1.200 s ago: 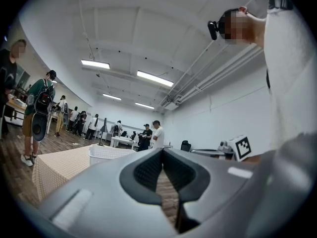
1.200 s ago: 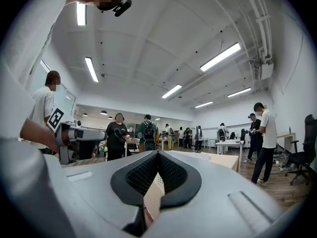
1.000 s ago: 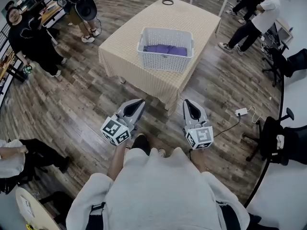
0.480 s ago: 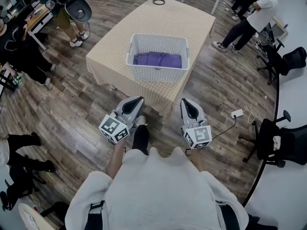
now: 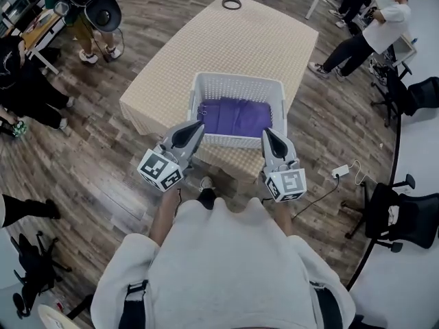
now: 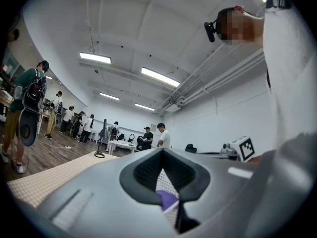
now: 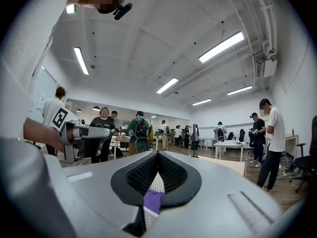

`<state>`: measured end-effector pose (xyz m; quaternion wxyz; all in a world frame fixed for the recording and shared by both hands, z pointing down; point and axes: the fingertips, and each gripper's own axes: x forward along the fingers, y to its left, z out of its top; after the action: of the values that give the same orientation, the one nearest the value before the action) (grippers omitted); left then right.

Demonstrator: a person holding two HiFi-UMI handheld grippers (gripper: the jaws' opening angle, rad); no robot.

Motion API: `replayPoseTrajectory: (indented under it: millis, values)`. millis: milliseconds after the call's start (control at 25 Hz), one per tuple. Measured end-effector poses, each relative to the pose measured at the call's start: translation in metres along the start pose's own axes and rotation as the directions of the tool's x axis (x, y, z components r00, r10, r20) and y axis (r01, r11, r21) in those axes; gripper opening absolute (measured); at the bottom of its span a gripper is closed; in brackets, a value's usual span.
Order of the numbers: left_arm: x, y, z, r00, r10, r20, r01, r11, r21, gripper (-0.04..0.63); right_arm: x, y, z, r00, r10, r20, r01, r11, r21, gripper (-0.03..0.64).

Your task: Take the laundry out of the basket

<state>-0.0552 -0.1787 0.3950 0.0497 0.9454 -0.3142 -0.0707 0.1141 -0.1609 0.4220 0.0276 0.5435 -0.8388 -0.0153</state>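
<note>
A white plastic laundry basket (image 5: 236, 86) stands on a table under a beige checked cloth (image 5: 226, 43). Folded purple laundry (image 5: 235, 117) lies flat in its bottom. Both grippers are held level side by side at the basket's near rim. My left gripper (image 5: 197, 126) points at the near left corner, my right gripper (image 5: 267, 133) at the near right corner. On each the jaws are pressed together with nothing between them. In the left gripper view a sliver of basket wall (image 6: 166, 181) and purple cloth (image 6: 167, 200) shows past the jaws, and the right gripper view shows the same purple (image 7: 152, 201).
A round black stand base (image 5: 232, 2) sits at the table's far end. People stand at the left and the far right. Black office chairs (image 5: 401, 214) line the right wall. A white power strip (image 5: 341, 171) with its cable lies on the wood floor to the right.
The person has walked up to the table. Both grippers have come forward from over the floor to the basket's near rim, still shut and side by side.
</note>
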Motion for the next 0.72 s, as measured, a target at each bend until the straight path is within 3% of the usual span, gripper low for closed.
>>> replayPoseTrajectory:
  millis: [400,720]
  values:
    - [0.037,0.12,0.01,1.0,0.021,-0.008,-0.021,1.0,-0.007,0.009,0.101,-0.042,0.012,0.998,-0.061,-0.005,0.06,0.998,-0.016,0.0]
    - [0.05,0.141,-0.009,0.998,0.037,-0.042,-0.039,0.998,-0.044,0.009,0.111,-0.068,0.0,0.995,-0.09,-0.04,0.09,0.996,0.0,0.0]
